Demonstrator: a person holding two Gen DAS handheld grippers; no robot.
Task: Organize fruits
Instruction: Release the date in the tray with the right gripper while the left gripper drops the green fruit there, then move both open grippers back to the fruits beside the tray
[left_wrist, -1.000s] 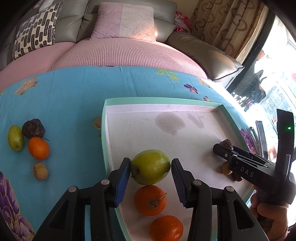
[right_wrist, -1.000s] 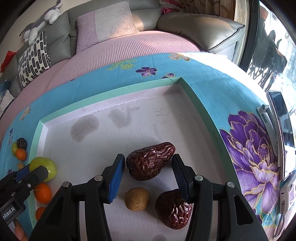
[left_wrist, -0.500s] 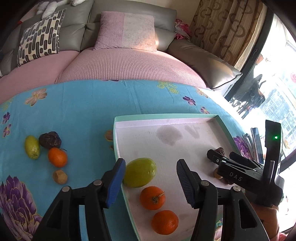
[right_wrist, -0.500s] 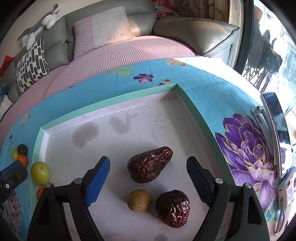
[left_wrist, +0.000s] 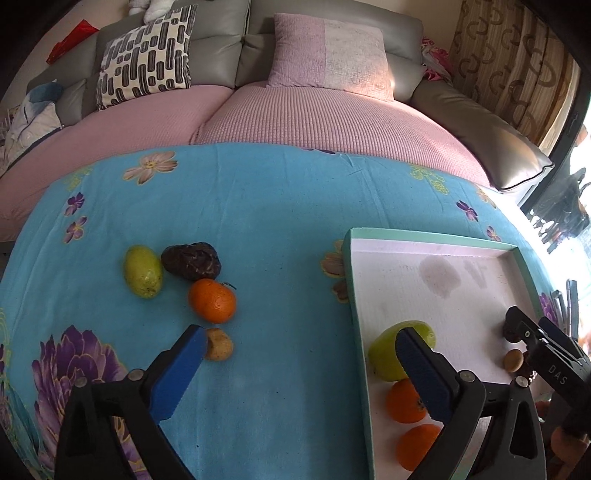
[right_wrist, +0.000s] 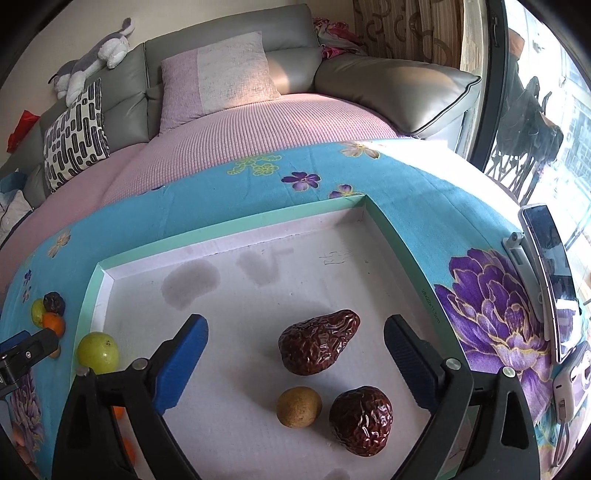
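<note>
Overhead, we hold our left gripper (left_wrist: 301, 369) with its blue pads spread wide and nothing between them, above the blue flowered cloth (left_wrist: 258, 221). Loose fruit lies on the cloth at about ten o'clock from that gripper: a green fruit (left_wrist: 143, 271), a dark wrinkled date (left_wrist: 192, 261) touching it, an orange (left_wrist: 212, 300) just below the date, and a small brown fruit (left_wrist: 219, 344) right beside the left pad (left_wrist: 177, 373). At three o'clock sits the tray (left_wrist: 432, 235), white inside with a mint-green rim. Against its near-left wall lie a second green fruit (left_wrist: 384, 354), partly hidden behind the right pad (left_wrist: 424, 376), and two oranges (left_wrist: 402, 402) (left_wrist: 417, 445) toward six o'clock of it.

Our right gripper (right_wrist: 295, 363) hangs over the tray (right_wrist: 229, 225) with its pads likewise wide apart, gripping nothing. A large date (right_wrist: 317, 341) lies on the tray floor between the pads, nearer the right one and touching neither. Toward six o'clock of it rest a round brown fruit (right_wrist: 299, 406) and a second date (right_wrist: 360, 419), just beside each other. At nine o'clock, the green fruit (right_wrist: 98, 352) sits by the tray's left wall, and the loose cluster shows beyond on the cloth (right_wrist: 406, 184). A phone (right_wrist: 550, 273) on a stand is at three o'clock, off the tray.
</note>
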